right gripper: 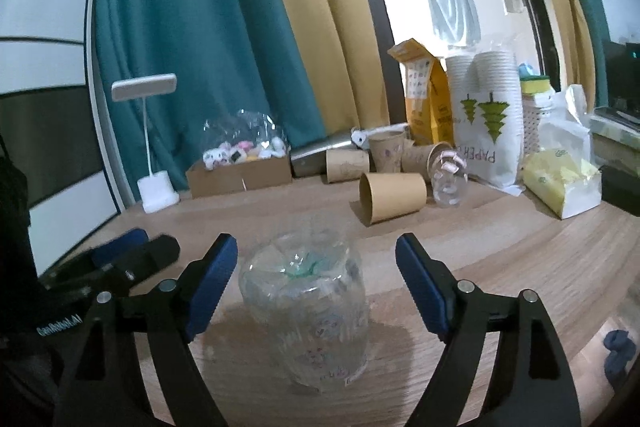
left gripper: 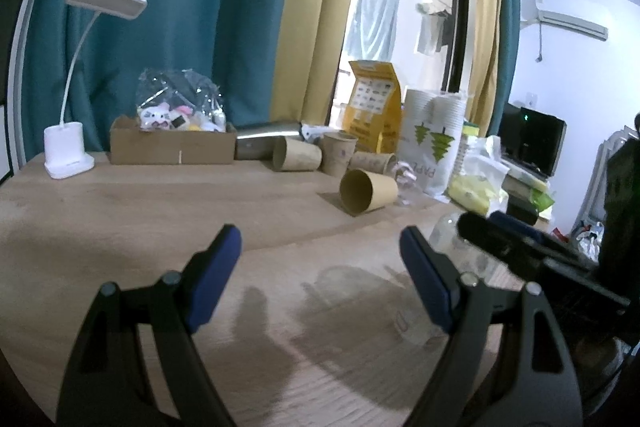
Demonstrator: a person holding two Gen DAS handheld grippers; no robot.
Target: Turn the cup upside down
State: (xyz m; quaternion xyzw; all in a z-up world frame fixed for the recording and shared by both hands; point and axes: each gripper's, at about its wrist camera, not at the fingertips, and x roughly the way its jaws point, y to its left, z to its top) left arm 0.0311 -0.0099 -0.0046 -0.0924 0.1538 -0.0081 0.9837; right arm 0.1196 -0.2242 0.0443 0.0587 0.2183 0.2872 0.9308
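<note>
Right gripper (right gripper: 316,267): jaws spread wide, gripping nothing. A clear plastic cup (right gripper: 306,311) stands on the wooden surface (right gripper: 500,247) between the two blue pads (right gripper: 210,287), touching neither. Its closed, moulded base faces up and its wide rim sits on the surface, so it is upside down. Faint printed marks show on its wall near the rim.

Left gripper (left gripper: 320,267): jaws likewise wide apart, with only bare wood and shadows between them. It is held beside the right gripper, to its left. In the left wrist view the same cup (left gripper: 460,259) shows partly, beyond the right-hand pad and just below the dark fingers of the other tool.

Further back on the surface, well apart from both grippers:
- a brown paper cup (right gripper: 394,197) lying on its side, mouth toward the left;
- behind it more brown paper cups (right gripper: 386,153), one upright, others lying;
- a small clear bottle (right gripper: 450,183) just beside the lying cup;
- a white bag printed with green trees (right gripper: 486,131), holding stacked white paper cups;
- a yellow carton (right gripper: 424,95) behind that;
- a cardboard box (right gripper: 240,175) with a clear bag of small toys in it;
- a white desk lamp (right gripper: 154,147) at the far left, before a teal curtain (right gripper: 192,27).
</note>
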